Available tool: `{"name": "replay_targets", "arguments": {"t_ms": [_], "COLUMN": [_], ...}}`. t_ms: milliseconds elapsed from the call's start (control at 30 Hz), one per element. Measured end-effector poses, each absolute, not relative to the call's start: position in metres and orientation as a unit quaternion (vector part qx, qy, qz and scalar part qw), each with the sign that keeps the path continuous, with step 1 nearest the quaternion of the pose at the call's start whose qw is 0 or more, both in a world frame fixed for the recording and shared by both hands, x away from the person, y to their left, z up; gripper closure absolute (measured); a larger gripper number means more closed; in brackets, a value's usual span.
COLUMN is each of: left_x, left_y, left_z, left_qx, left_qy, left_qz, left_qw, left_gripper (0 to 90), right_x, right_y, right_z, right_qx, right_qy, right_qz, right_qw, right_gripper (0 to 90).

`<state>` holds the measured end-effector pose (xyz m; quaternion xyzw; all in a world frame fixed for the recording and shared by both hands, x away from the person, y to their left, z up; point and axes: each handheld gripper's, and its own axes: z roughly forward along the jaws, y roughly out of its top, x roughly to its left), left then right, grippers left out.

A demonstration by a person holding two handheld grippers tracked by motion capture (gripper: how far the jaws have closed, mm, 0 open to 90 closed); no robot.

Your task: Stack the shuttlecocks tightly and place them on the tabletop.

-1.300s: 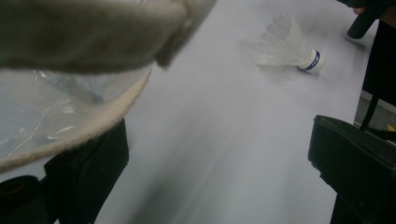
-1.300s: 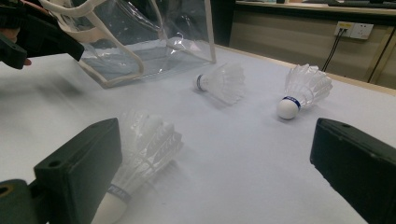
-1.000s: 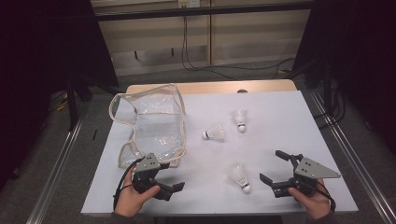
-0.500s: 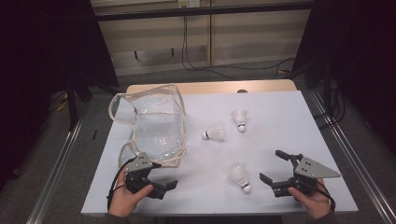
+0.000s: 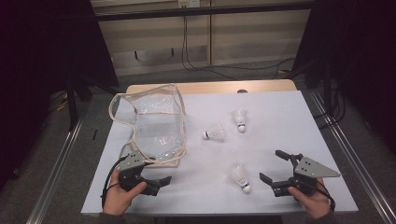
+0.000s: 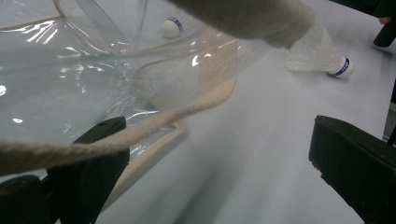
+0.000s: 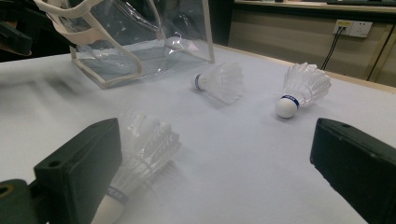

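You are keeping both jaws spread, left gripper (image 5: 156, 183) waiting at the clear bag's (image 5: 154, 123) strap, right gripper (image 5: 275, 169) lining up beside the nearest shuttlecock (image 5: 239, 176) for bagging.

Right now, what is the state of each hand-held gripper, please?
Left hand-held gripper: open, holding nothing; the clear bag's strap lies across one jaw.
Right hand-held gripper: open, holding nothing; a shuttlecock lies beside it.

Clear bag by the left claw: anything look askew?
Yes. The clear bag slumps crumpled, and its cream strap drapes across one jaw of the open left claw, where it could snag.
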<state>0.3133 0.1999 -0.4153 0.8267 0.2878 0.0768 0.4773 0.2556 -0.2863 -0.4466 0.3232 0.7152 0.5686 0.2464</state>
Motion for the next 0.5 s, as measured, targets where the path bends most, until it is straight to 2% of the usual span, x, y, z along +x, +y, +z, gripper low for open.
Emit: {"name": "replay_targets", "arguments": {"t_ms": [500], "left_x": [0.314], "left_y": [0.212], "left_z": [-0.415], "left_qx": [0.833], "left_qy": [0.268], "left_qz": [0.083], "left_qw": [0.477], "left_gripper": [5.0], "right_x": [0.256], "right_y": [-0.286], "right_z": [-0.446], "right_qx": [0.324], "right_qy": [0.715], "right_qz": [0.569], "right_qw": [0.247], "right_gripper": [1.3]}}
